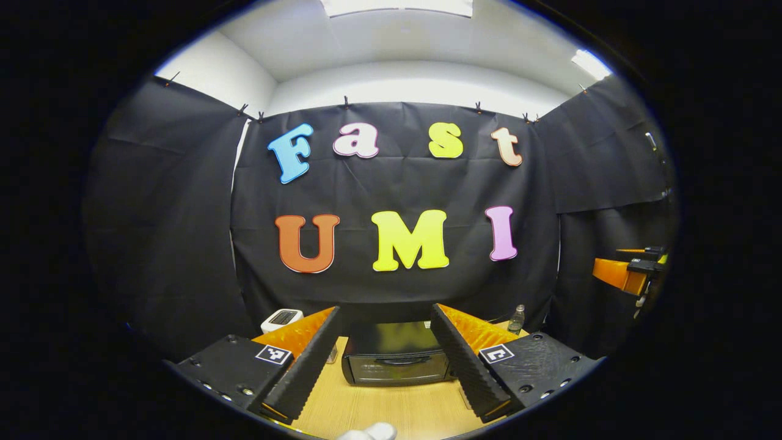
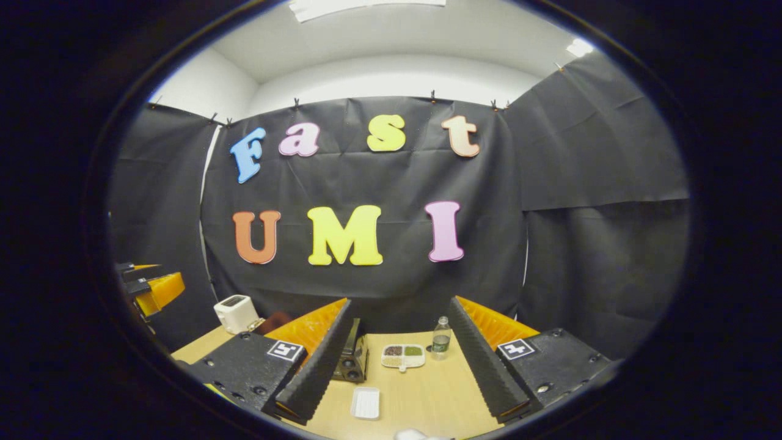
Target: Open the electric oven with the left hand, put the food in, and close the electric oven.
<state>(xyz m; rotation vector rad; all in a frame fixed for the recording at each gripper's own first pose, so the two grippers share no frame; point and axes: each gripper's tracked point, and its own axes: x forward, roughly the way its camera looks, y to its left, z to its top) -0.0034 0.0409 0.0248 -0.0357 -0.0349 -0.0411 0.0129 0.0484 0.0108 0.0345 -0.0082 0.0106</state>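
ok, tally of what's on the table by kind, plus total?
Black electric oven with a glass door: 1
White toaster: 1
Clear plastic water bottle: 1
White divided food tray with dark and green fillings: 1
Empty white rectangular tray: 1
Total: 5

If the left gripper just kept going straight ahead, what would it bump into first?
Probably the electric oven. It sits on the table right between the open left gripper fingers, door shut, with nothing visible in between. Depth is hard to judge here, so it's a best guess.
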